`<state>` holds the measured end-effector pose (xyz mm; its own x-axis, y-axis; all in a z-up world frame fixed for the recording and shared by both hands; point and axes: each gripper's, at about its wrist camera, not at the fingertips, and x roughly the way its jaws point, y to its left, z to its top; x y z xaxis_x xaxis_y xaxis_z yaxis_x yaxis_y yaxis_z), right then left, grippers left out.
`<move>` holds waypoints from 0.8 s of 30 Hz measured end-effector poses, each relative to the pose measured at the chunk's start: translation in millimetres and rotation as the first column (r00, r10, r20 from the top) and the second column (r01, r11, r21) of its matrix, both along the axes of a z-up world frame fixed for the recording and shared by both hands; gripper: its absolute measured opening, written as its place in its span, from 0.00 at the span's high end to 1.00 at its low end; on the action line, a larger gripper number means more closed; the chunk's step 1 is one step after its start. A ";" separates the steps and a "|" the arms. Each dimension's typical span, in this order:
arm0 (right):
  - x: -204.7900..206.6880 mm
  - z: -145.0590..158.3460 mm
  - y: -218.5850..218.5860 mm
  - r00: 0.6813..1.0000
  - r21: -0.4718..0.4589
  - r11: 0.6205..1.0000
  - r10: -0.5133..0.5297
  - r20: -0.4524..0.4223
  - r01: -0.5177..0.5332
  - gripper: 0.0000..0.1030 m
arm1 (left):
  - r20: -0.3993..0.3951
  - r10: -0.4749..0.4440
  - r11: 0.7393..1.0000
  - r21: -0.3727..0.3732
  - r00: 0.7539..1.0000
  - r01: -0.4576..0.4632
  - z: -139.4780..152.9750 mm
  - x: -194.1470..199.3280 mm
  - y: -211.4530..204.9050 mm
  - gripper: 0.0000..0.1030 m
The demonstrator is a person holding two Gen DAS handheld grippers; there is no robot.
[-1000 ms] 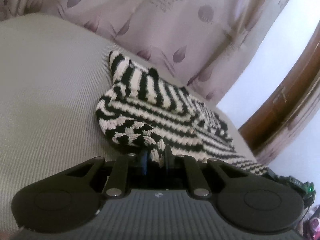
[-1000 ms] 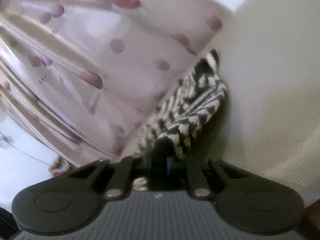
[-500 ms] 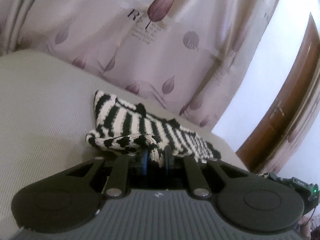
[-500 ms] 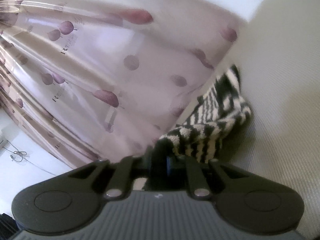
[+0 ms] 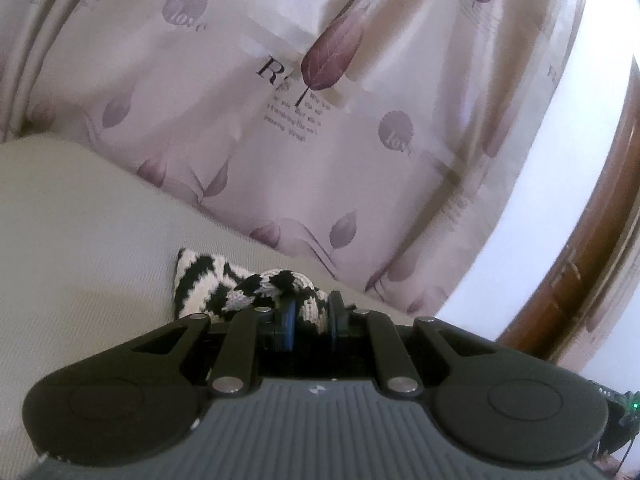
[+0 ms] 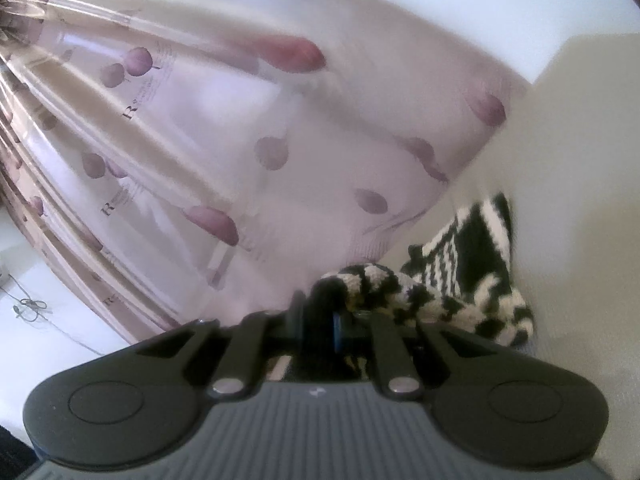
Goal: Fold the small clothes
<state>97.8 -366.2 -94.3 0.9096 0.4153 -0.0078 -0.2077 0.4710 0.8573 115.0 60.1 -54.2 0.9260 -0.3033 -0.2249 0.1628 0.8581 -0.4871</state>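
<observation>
Change: over the last second both grippers rose and tilted toward the curtain (image 5: 360,140), carrying the striped knit garment (image 5: 208,284) edge.
Left gripper (image 5: 312,312): clamped on knit.
Right gripper (image 6: 320,316): apparently pinching knit; blurred.
Garment: bunched on grey cushion (image 5: 80,240); fold underway.

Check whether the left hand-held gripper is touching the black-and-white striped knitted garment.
Touching. The left wrist view shows the left hand-held gripper with its jaws closed on a bunched fold of the black-and-white striped knitted garment.

A pale beige, finely ribbed surface (image 5: 80,240) carries one thing: a black-and-white striped knit garment (image 5: 202,286), lying bunched near its far edge, at about 12 o'clock from the left wrist camera and 2 o'clock from the right.
</observation>
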 end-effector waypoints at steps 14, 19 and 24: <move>105.5 -12.5 -22.7 0.996 0.033 0.999 -0.039 -0.074 0.042 0.87 | -0.063 0.141 0.990 -0.002 0.988 -0.141 -7.2 105.6 -0.9 0.85; 138.4 -36.4 -29.3 0.988 0.056 0.995 -0.069 -0.141 0.078 0.87 | -0.098 0.202 0.979 0.023 0.974 -0.201 -19.6 138.7 4.1 0.88; 158.6 -61.2 -33.2 0.980 0.096 0.991 -0.077 -0.185 0.096 0.87 | -0.094 0.218 0.975 0.073 0.971 -0.211 -26.6 157.2 7.1 0.89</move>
